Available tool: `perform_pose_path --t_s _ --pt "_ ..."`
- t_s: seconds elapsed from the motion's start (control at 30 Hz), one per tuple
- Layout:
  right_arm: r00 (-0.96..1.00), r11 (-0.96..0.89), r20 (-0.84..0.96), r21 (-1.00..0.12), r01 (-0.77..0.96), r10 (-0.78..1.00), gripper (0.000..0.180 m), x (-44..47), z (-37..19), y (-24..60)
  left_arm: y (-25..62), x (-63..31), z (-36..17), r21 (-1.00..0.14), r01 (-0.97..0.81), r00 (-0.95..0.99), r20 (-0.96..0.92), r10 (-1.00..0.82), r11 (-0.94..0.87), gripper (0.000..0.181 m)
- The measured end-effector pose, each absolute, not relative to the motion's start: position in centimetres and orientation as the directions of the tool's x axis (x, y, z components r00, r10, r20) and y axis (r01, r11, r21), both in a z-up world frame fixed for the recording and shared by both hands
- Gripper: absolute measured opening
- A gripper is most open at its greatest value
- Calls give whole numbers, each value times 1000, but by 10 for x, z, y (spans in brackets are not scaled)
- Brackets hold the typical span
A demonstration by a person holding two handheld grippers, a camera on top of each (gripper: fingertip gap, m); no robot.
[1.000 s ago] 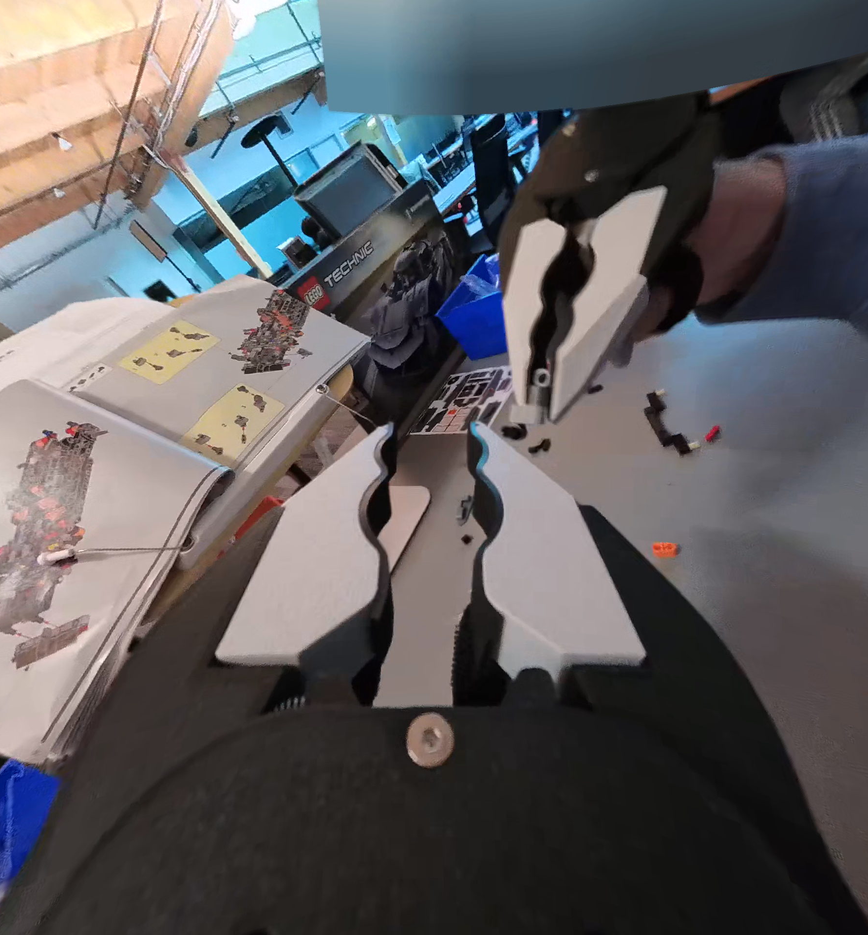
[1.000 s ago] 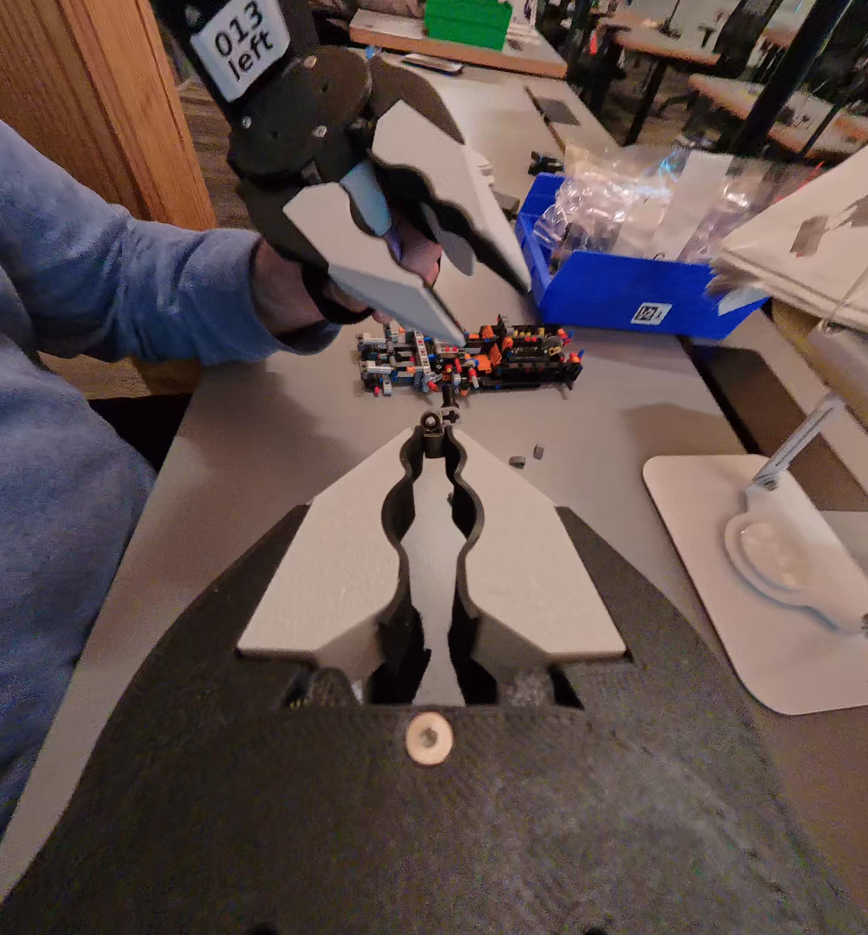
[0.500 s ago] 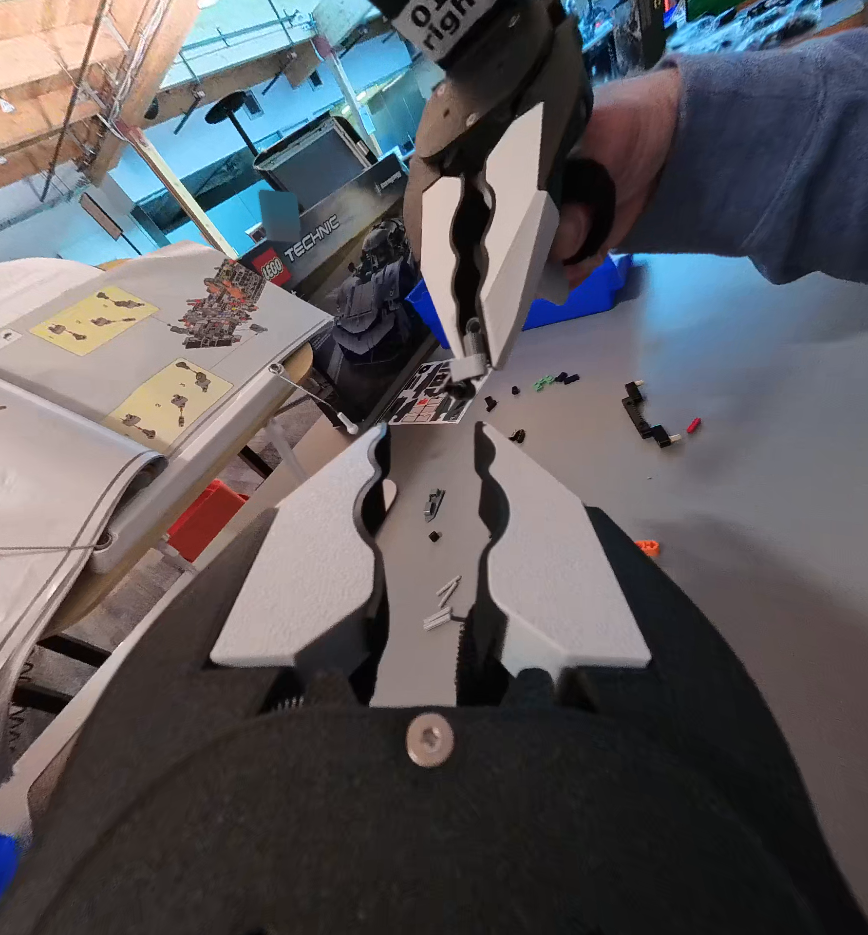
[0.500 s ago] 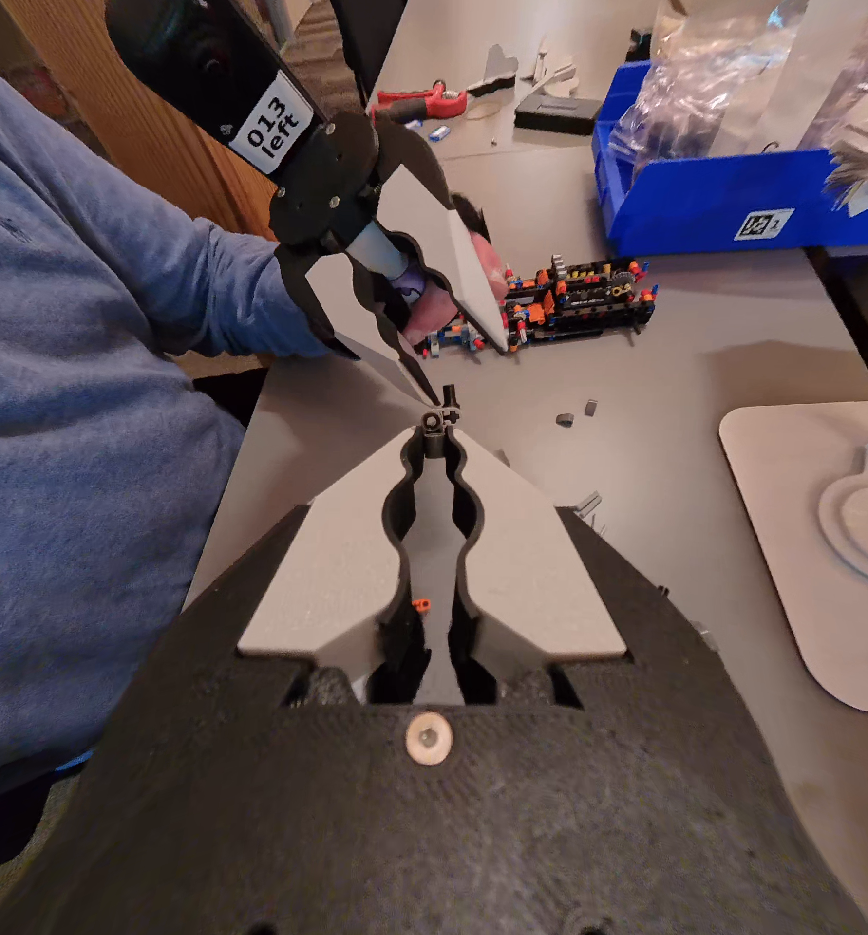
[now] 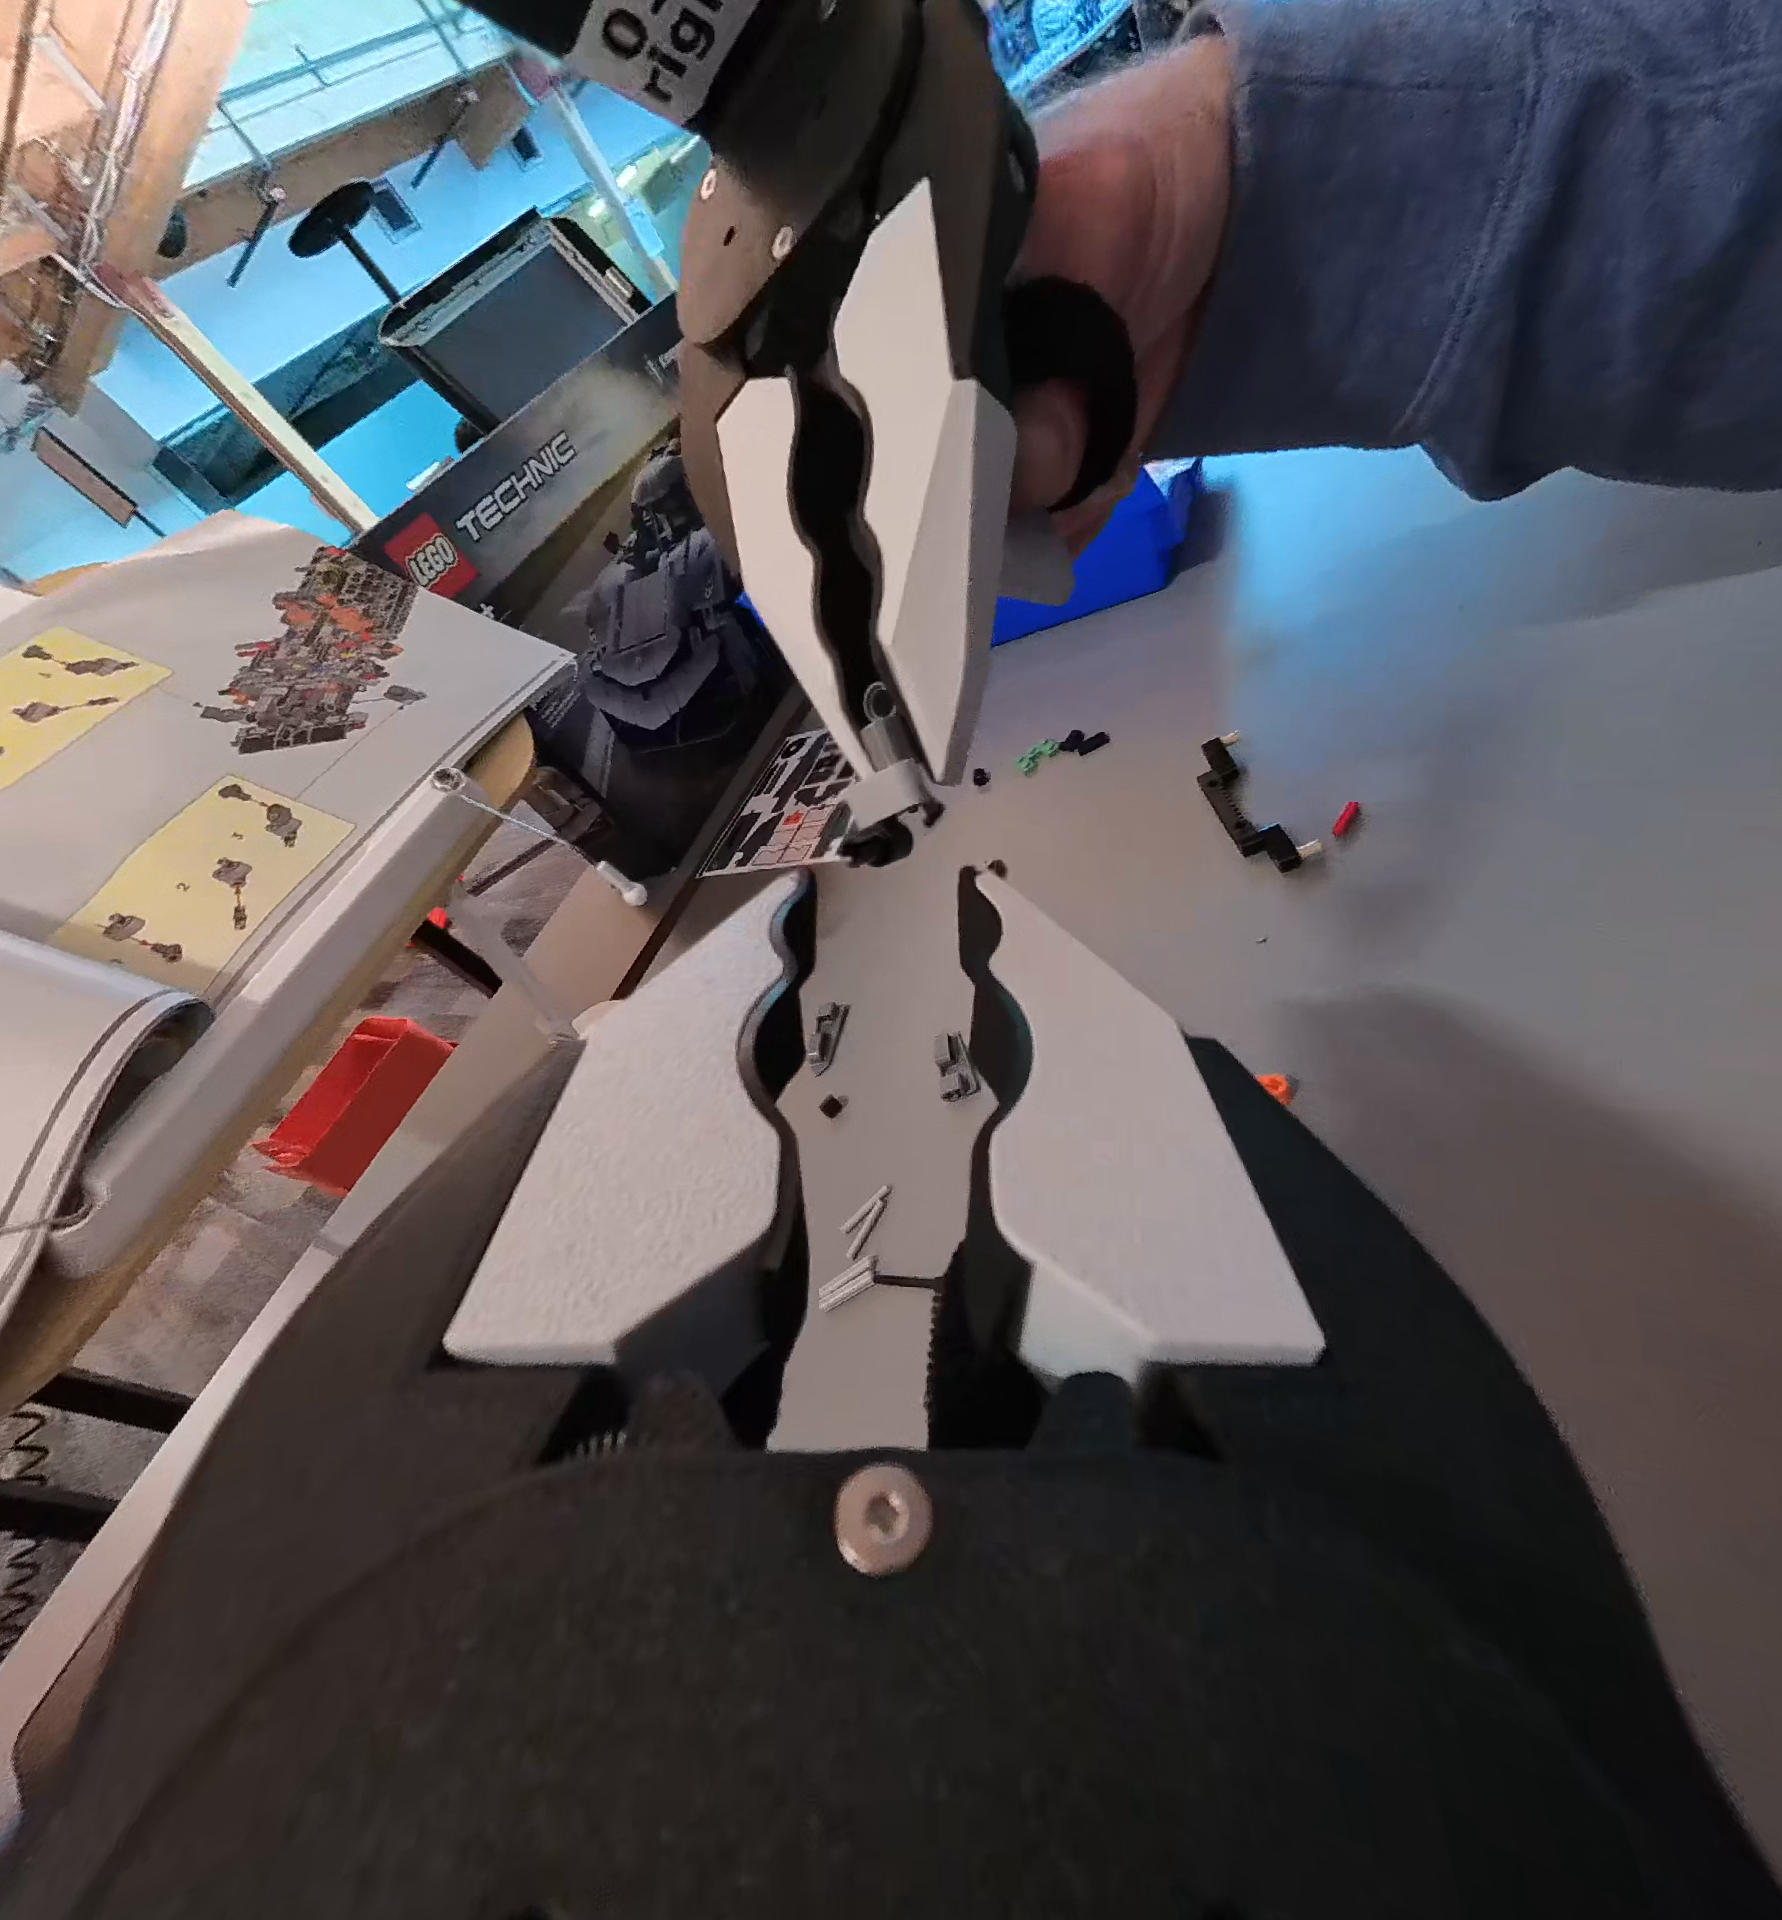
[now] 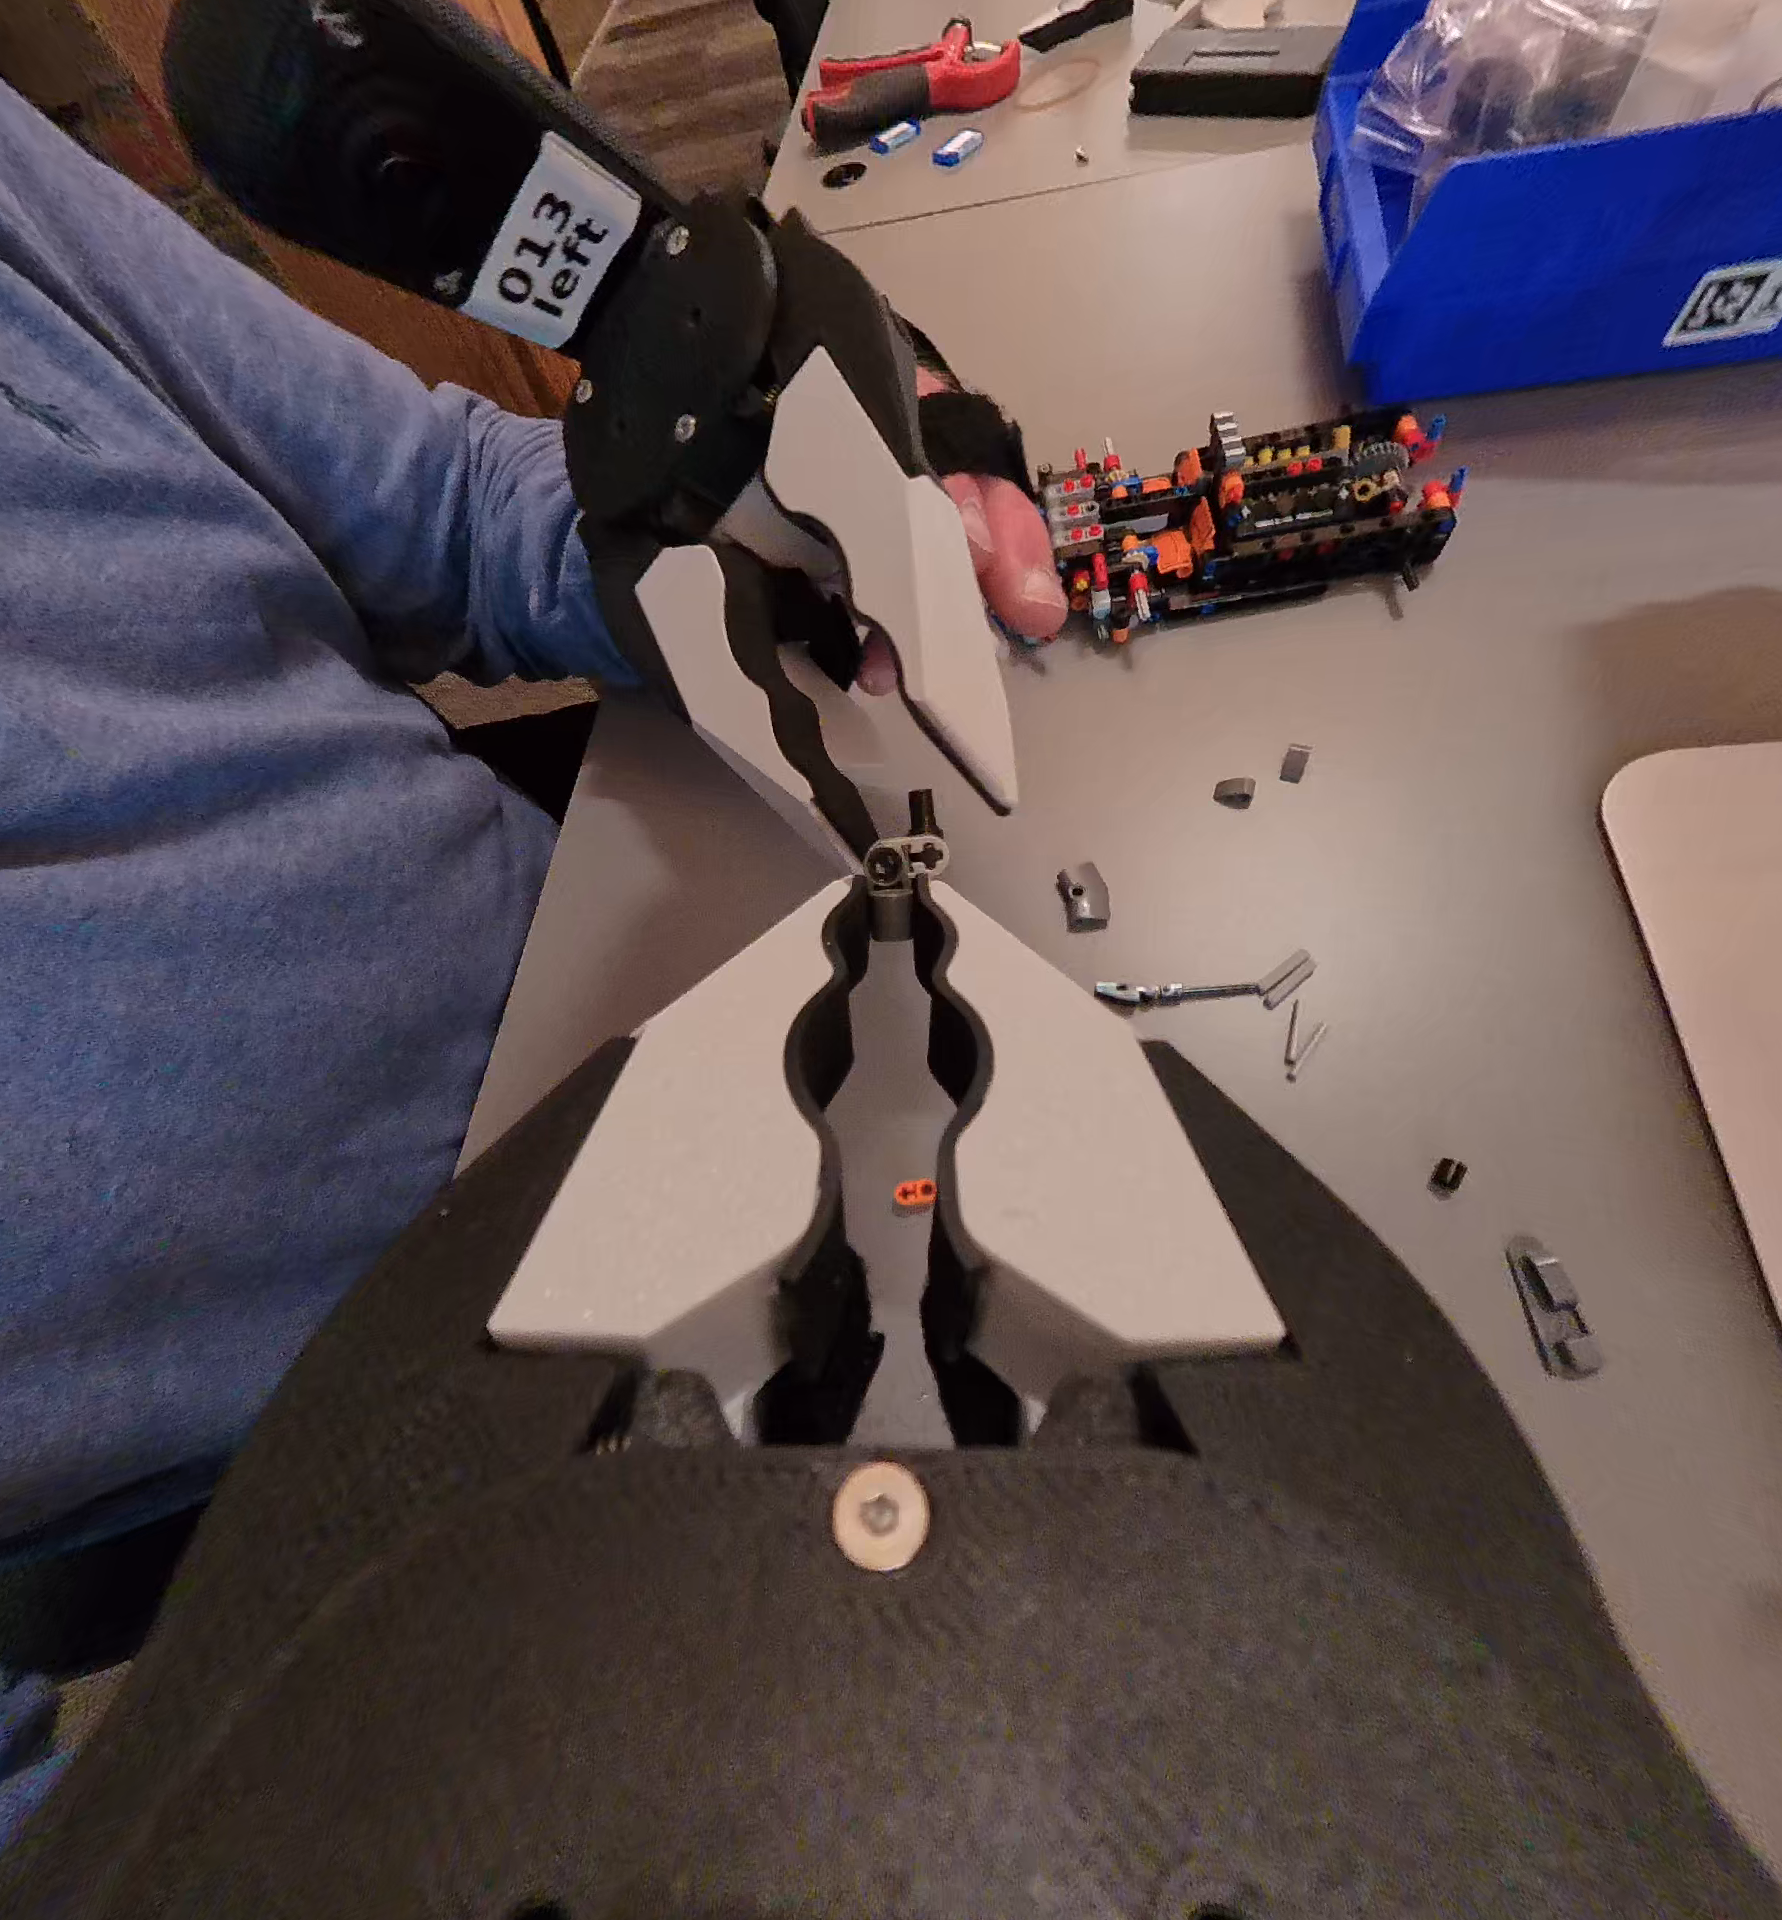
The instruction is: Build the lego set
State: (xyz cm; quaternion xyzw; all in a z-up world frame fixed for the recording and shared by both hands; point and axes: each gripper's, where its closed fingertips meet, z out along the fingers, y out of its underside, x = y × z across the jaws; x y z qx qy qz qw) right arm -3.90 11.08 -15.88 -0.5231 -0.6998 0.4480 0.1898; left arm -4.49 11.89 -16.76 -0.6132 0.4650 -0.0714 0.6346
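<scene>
My right gripper (image 6: 892, 883) is shut on a small grey connector piece (image 6: 897, 871) with a black pin (image 6: 921, 806) sticking out of it. The same gripper (image 5: 902, 774) shows in the left wrist view, holding the grey piece (image 5: 892, 784) just above the table. My left gripper (image 5: 887, 878) is open and empty, its tips right below that piece. In the right wrist view the left gripper (image 6: 934, 821) straddles the black pin. The part-built model (image 6: 1251, 520), black with orange and red parts, lies on the table behind.
Small grey and black loose parts (image 6: 1082, 896) lie scattered on the grey table (image 6: 1386, 935). A blue bin (image 6: 1593, 229) with bags stands at the back. The open instruction book (image 5: 191, 748) and the set's box (image 5: 575, 582) are to the left. A black rack piece (image 5: 1245, 805) lies on the table. Left and right tips are no more than a few centimetres apart. The part-built model (image 6: 1251, 520) is about 30 cm from both grippers' fingertips.
The two grippers have come together: the right gripper with its piece has come down close to the left gripper's open tips. The left gripper has tilted down toward the table.
</scene>
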Motion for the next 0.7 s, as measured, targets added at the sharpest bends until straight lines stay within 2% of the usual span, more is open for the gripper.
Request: perform_pose_path --t_s 0.2,0.7 --pt "-351 17 -227 -819 573 908 5 -31 -160 119 122 -43 -168 -854 -469 564 -486 -668 225 20" --pt "-393 -71 -334 -831 552 857 5 -22 -153 119 127 -35 -163 -857 -455 583 -493 -646 243 21"
